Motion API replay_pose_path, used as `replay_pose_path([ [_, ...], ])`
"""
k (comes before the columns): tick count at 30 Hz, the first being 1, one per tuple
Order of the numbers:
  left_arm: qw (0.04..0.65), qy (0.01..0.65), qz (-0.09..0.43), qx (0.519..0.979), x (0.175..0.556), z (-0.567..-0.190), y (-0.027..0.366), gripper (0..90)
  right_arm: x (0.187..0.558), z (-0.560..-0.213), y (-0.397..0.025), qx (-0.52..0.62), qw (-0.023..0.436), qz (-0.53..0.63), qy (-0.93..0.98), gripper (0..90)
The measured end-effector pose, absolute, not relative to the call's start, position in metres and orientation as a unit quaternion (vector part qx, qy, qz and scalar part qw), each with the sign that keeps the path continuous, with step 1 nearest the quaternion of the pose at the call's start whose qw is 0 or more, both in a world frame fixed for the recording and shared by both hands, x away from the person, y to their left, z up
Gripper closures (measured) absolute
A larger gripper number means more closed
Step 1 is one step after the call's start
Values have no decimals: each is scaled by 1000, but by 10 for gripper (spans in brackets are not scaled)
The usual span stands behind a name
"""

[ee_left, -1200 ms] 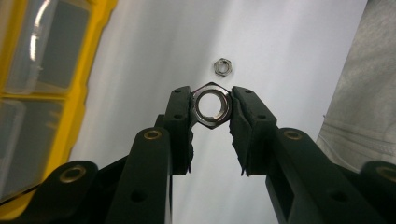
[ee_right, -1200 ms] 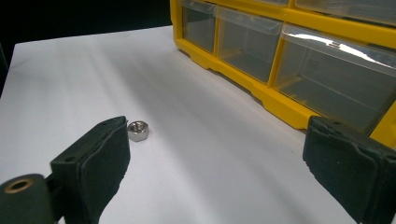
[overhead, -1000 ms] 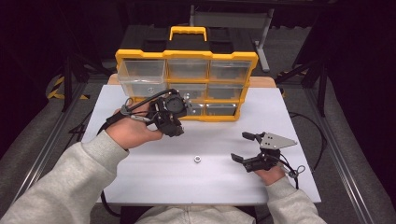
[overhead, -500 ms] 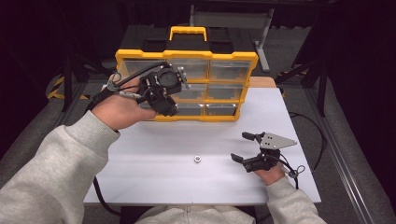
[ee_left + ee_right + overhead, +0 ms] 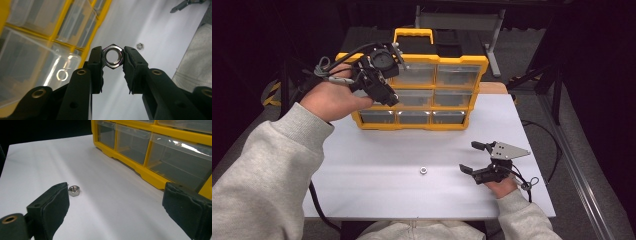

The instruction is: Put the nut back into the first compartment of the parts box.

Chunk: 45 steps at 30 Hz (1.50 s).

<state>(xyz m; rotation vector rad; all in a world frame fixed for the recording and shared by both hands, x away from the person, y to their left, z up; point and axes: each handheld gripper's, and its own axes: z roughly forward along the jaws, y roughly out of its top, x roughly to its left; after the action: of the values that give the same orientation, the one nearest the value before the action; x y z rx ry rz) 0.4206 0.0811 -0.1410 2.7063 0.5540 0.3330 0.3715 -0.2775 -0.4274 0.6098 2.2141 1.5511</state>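
My left gripper (image 5: 113, 54) is shut on a steel hex nut (image 5: 113, 56), pinched by its flats between the two pads. In the high view the left gripper (image 5: 390, 98) is held up in front of the left drawers of a yellow organizer (image 5: 447, 107) with clear drawers. A second hex nut (image 5: 423, 171) lies loose on the white table (image 5: 377, 165); it also appears as the nut (image 5: 74, 190) just off my right gripper's left pad. The right gripper (image 5: 468, 156) rests low near the table's front right, open wide, with nothing between its jaws (image 5: 117, 202).
The organizer (image 5: 140, 171) stands at the back of the table, its drawers shut, handle on top. A ring-shaped glint (image 5: 61, 75) shows in one drawer front. Cables trail from both grippers. Dark floor and metal frames surround the table.
The left gripper has risen from the table and moved back and left, up in front of the organizer's upper left drawers, still holding its nut. The right gripper and loose nut have stayed put.
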Motion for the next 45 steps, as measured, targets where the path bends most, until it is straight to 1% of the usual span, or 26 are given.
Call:
replay_pose_path([
  [7, 192, 221, 123, 948, 433, -129, 96, 696, 372, -428, -277, 216, 183, 551, 785, 79],
  [10, 212, 248, 121, 937, 444, -127, 104, 696, 372, -428, -277, 214, 180, 551, 786, 79],
  [17, 220, 286, 127, 924, 459, -126, 113, 695, 372, -428, -277, 215, 180, 551, 786, 79],
  [22, 211, 320, 130, 914, 470, -129, 119, 696, 372, -428, -277, 215, 179, 551, 786, 79],
  [32, 200, 367, 131, 899, 488, -134, 130, 696, 372, -428, -277, 214, 178, 550, 787, 79],
  [34, 191, 386, 137, 892, 491, -137, 133, 695, 372, -429, -277, 213, 178, 550, 788, 79],
  [35, 193, 400, 127, 887, 494, -139, 135, 696, 372, -429, -276, 213, 178, 549, 789, 80],
  [39, 189, 414, 117, 883, 497, -145, 138, 696, 372, -429, -276, 213, 178, 549, 789, 80],
  [45, 181, 425, 96, 882, 503, -156, 142, 696, 372, -429, -276, 213, 178, 548, 789, 80],
])
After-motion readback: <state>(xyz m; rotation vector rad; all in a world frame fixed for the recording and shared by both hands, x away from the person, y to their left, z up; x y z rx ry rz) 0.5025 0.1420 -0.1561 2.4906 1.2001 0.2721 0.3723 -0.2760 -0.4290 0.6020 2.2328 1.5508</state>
